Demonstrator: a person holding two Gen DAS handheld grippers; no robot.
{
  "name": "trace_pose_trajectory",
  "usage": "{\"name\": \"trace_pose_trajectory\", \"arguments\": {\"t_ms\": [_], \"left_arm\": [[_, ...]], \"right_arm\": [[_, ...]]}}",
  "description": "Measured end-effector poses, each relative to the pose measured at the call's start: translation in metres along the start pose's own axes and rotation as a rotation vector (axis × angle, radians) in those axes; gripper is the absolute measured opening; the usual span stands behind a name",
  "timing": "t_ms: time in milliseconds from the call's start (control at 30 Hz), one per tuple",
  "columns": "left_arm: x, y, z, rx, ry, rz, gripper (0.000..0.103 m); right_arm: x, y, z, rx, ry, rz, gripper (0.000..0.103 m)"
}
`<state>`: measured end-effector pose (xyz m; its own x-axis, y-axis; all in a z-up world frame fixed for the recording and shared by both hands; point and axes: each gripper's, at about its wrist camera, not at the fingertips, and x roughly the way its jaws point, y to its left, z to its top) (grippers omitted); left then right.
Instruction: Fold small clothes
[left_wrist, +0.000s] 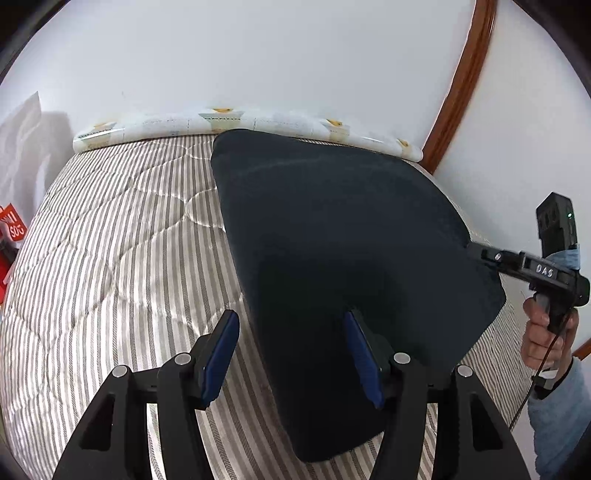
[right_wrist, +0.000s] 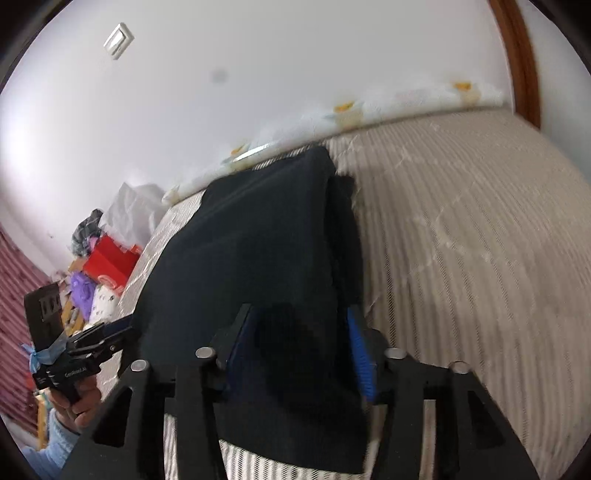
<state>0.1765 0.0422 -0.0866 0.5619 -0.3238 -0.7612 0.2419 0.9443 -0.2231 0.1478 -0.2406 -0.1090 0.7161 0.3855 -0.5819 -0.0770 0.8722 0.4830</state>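
A dark navy garment (left_wrist: 351, 240), folded into a flat slab, lies on the striped mattress (left_wrist: 110, 240). My left gripper (left_wrist: 291, 354) stands open at its near left edge. The fabric's edge runs between the blue pads (left_wrist: 221, 354), and the left finger is over bare mattress. My right gripper (right_wrist: 300, 354) is open over the garment (right_wrist: 258, 240); dark cloth fills the gap between its fingers. In the left wrist view the right gripper (left_wrist: 474, 251) meets the garment's right edge, held by a hand (left_wrist: 543, 332). In the right wrist view the left gripper (right_wrist: 122, 330) sits at the left edge.
A patterned bolster (left_wrist: 221, 120) lines the wall at the mattress's far end. A wooden door frame (left_wrist: 461, 85) stands at the right. Beside the bed's left side are a red box (right_wrist: 107, 266), a purple thing and piled bags. The mattress (right_wrist: 461, 240) stretches bare to the right.
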Motion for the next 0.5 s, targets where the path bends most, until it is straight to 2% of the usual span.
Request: {"name": "trace_pose_trajectory", "arguments": {"t_ms": [33, 133, 267, 300, 367, 500], "left_arm": [[-0.001, 0.0, -0.001, -0.002, 0.001, 0.0, 0.057], [-0.006, 0.001, -0.004, -0.006, 0.003, -0.001, 0.057], [-0.012, 0.002, -0.011, -0.004, 0.006, -0.002, 0.057], [-0.013, 0.003, -0.012, -0.007, 0.006, -0.003, 0.057], [-0.015, 0.004, -0.017, -0.012, 0.009, -0.011, 0.057], [-0.018, 0.004, -0.024, -0.012, 0.017, -0.017, 0.057]], "right_arm": [[-0.001, 0.0, -0.002, -0.002, 0.0, 0.014, 0.006], [-0.018, -0.011, -0.006, 0.022, -0.068, 0.059, 0.004], [-0.026, -0.017, -0.014, 0.054, -0.044, 0.039, 0.005], [-0.029, -0.015, -0.017, 0.047, -0.043, 0.033, 0.009], [-0.037, -0.011, -0.024, 0.037, -0.063, 0.02, 0.009], [-0.045, -0.012, -0.035, 0.044, -0.058, 0.003, 0.022]]}}
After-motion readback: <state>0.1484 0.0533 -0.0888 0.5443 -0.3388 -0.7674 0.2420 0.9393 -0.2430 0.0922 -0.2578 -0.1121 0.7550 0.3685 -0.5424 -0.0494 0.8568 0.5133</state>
